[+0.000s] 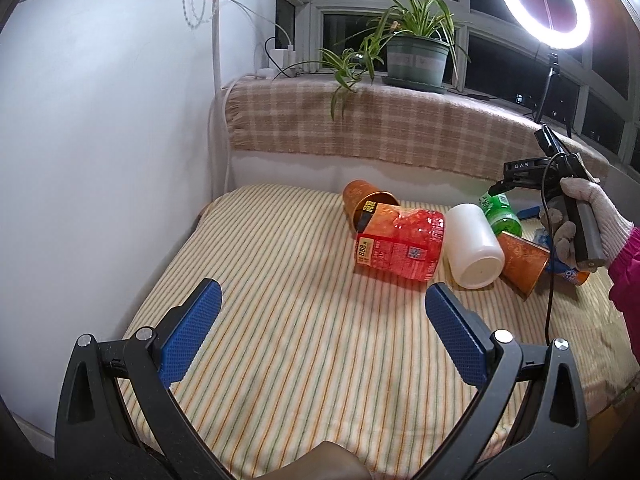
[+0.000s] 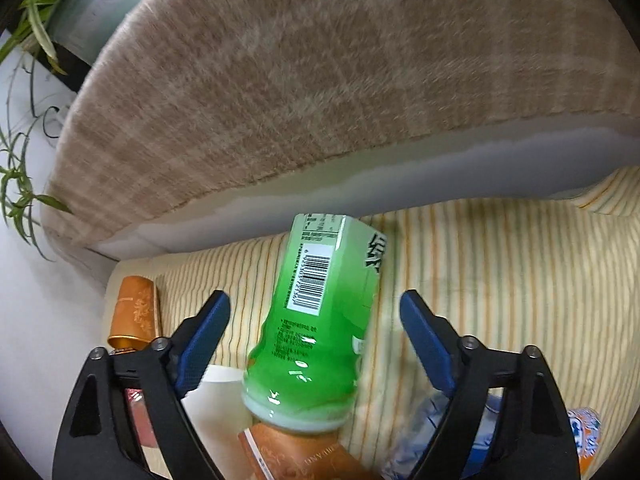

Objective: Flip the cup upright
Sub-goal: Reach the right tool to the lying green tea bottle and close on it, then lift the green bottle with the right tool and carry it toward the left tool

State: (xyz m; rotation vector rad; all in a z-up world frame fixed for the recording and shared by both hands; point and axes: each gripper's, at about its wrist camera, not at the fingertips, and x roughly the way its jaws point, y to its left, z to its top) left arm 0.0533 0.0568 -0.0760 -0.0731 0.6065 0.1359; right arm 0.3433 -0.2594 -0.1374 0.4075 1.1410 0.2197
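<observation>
both the left gripper (image 1: 323, 300) and right gripper (image 2: 315, 310) are held wide apart, empty, above toppled cups on a striped cloth (image 1: 280, 320); a green bottle (image 2: 316, 320) is framed by the right.

The white cup (image 1: 475, 245) lies on its side on the striped cloth (image 1: 280, 320). Left of the white cup, touching it, lies the jar (image 1: 400, 240); behind the jar lies 1 paper cup (image 1: 366, 200). Right of the white cup lies a 2nd paper cup (image 1: 522, 262), and behind it the bottle (image 2: 320, 320). Far behind it stands the potted plant (image 1: 416, 60).
</observation>
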